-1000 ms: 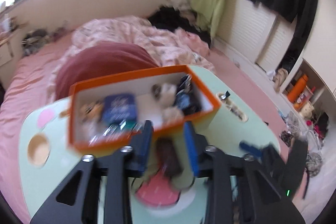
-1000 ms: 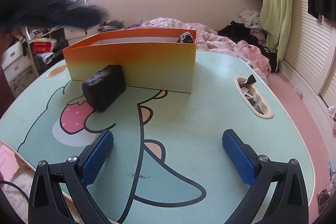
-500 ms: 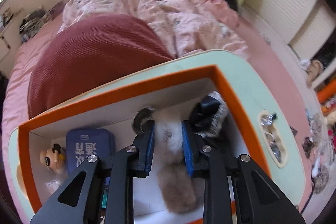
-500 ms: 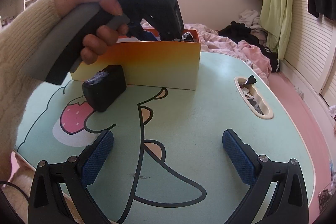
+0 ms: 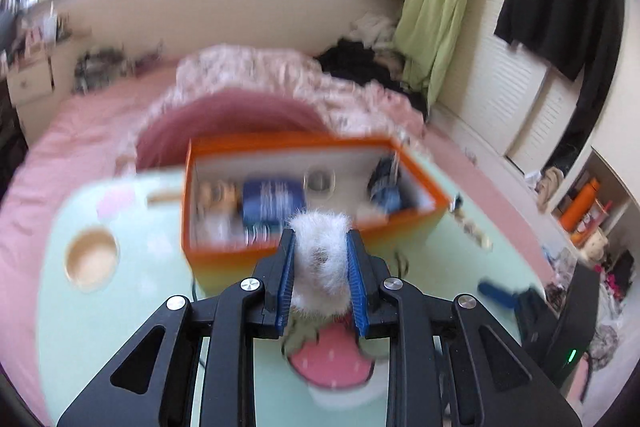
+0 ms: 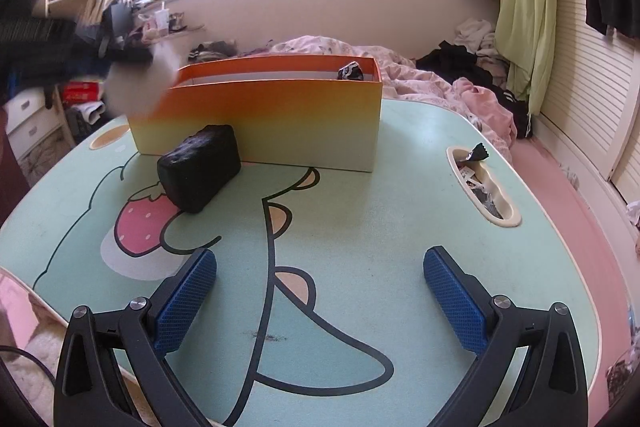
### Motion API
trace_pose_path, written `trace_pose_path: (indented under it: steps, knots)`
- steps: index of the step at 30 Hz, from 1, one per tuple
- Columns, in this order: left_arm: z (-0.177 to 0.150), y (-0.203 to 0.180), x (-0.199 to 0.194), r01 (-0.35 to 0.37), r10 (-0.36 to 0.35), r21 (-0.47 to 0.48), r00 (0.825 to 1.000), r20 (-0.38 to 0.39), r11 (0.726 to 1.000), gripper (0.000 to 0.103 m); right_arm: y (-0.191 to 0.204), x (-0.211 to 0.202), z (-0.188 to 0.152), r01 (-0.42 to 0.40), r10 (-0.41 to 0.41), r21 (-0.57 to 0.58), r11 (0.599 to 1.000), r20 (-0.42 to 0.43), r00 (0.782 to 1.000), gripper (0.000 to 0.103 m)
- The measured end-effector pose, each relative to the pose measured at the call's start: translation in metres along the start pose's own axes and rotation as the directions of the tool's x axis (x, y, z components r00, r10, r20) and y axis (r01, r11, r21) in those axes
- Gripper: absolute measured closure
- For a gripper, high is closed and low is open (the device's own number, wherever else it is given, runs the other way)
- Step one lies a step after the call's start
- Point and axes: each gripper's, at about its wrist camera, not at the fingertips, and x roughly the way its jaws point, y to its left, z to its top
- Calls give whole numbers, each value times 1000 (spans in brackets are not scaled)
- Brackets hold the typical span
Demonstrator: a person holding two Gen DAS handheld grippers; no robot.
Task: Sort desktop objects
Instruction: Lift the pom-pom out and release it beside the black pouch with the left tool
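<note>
My left tongs (image 5: 320, 239) were squeezed narrow on a fluffy white thing (image 5: 320, 261). The blue pads (image 5: 285, 287) pressed it from both sides, and its top puffed out past the tips. It hung in the air over the near part of the green table (image 6: 400, 187), just on my side of the orange box (image 5: 224, 259).

My right tongs (image 6: 320, 255) were wide apart, low over the near edge of the table, with nothing between them. I thought it best to leave them there, out of the way.

Fur is soft and slippery, so I judged I should keep the squeeze firm until the fluffy thing sat on something. The left view was smeared, which told me to go slower. A slow hand would drop less.

A bit farther off, a black pouch (image 6: 199, 167) lay on the table, touching or almost touching the near wall of the box. I needed to bring the fluffy thing down on a bare patch and not bump the pouch.

Inside the box I saw a blue case (image 5: 272, 201) and some small things too blurry to name. If the fluffy thing belonged there, I would need to lift it clear over the wall first.

Far behind was a pink bed (image 5: 80, 127).
</note>
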Motion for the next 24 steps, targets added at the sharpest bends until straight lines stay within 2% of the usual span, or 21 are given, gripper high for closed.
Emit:
trace_pose_path:
  steps: [2,4,6,8,10,11,12,15,19,21,22,23,24]
  knots:
    - [-9,1,16,53,-53,1,997,-49,999,77,1,0,1,1,-1,-2,1000,0,1000,0]
    - [-13,-1,28,51,-51,5,997,-55,999,77,0,0,0,-1,1,-1,1000,0,1000,0]
    - [-17,0,29,31,-31,-2,999,-29,1000,68,-2,0,0,-4,4,0,1000,1,1000,0]
    - [-18,7,20,22,-22,-38,1000,3,999,36,-3,0,0,-6,6,1,1000,2,1000,0]
    - [-21,13,4,29,-24,-68,997,77,997,21,-5,2,0,-5,5,0,1000,3,1000,0]
    - [-25,16,-7,20,-12,-72,994,111,997,21,-6,2,-1,-5,5,0,1000,3,1000,0]
    - [-29,18,-14,-1,8,-62,993,115,998,21,-6,2,0,-5,5,0,1000,2,1000,0]
    - [-49,21,-27,-80,81,-12,995,53,997,21,-6,2,-1,-6,6,1,1000,2,1000,0]
    - [-81,18,-16,-90,90,21,995,-34,996,21,-6,2,-1,-4,4,0,1000,2,1000,0]
    - [-88,12,2,-153,158,51,983,-97,987,20,-6,2,-1,-5,5,-1,1000,2,1000,0]
    - [-90,5,9,-224,231,94,971,-67,970,12,-6,2,-1,-6,6,-2,1000,0,1000,0]
    - [-91,-1,10,-260,264,106,964,-31,960,10,-6,2,-1,-10,10,-8,1000,1,1000,0]
    - [-90,-5,11,-267,272,109,962,-28,957,10,-7,2,-1,-16,16,-9,1000,1,1000,2]
